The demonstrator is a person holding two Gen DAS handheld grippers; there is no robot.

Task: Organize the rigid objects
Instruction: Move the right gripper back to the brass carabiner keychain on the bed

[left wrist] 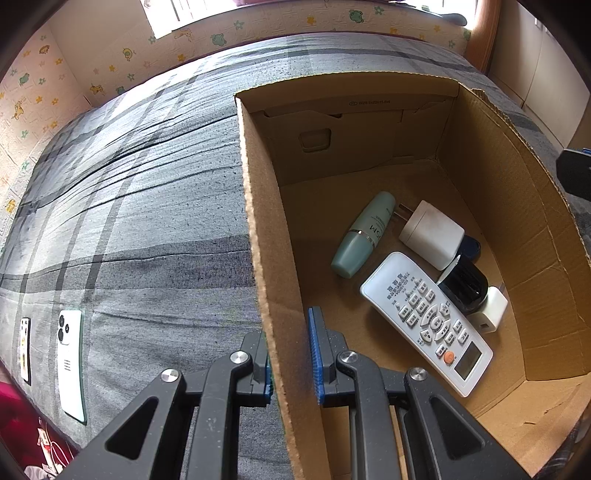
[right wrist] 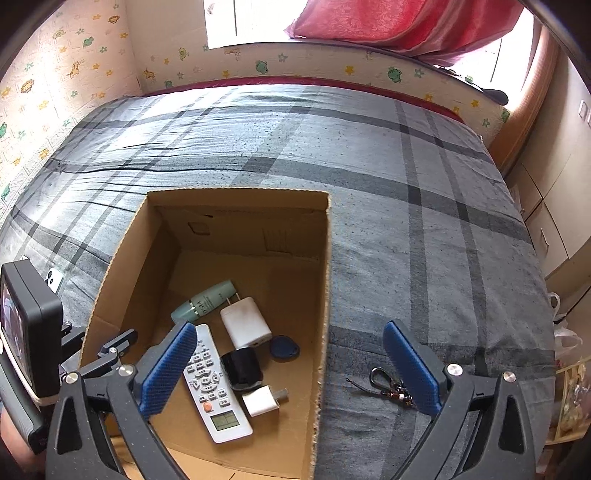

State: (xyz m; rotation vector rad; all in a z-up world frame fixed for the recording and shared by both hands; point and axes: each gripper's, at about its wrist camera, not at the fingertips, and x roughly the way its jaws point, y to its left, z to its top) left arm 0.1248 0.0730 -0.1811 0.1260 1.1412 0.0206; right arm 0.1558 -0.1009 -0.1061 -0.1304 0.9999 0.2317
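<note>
An open cardboard box (left wrist: 517,221) (right wrist: 236,192) stands on the grey plaid bed. Inside lie a white remote (left wrist: 424,317) (right wrist: 214,384), a teal bottle (left wrist: 364,232) (right wrist: 207,301), a large white charger (left wrist: 432,234) (right wrist: 245,323), a black round object (left wrist: 463,284) (right wrist: 242,369), a small white charger (left wrist: 487,310) (right wrist: 260,400) and a blue key fob (right wrist: 282,347). My left gripper (left wrist: 291,365) is shut on the box's left wall, one pad on each side. My right gripper (right wrist: 291,369) hangs wide open above the box's right wall, holding nothing. A keychain (right wrist: 388,384) lies on the bed just right of the box, near the right finger.
Two white phones (left wrist: 70,362) (left wrist: 24,349) lie on the bedspread left of the box. Patterned walls border the bed at the left and back. A wardrobe (right wrist: 554,192) and bags (right wrist: 569,391) stand beyond the bed's right edge. A red curtain (right wrist: 388,26) hangs at the window.
</note>
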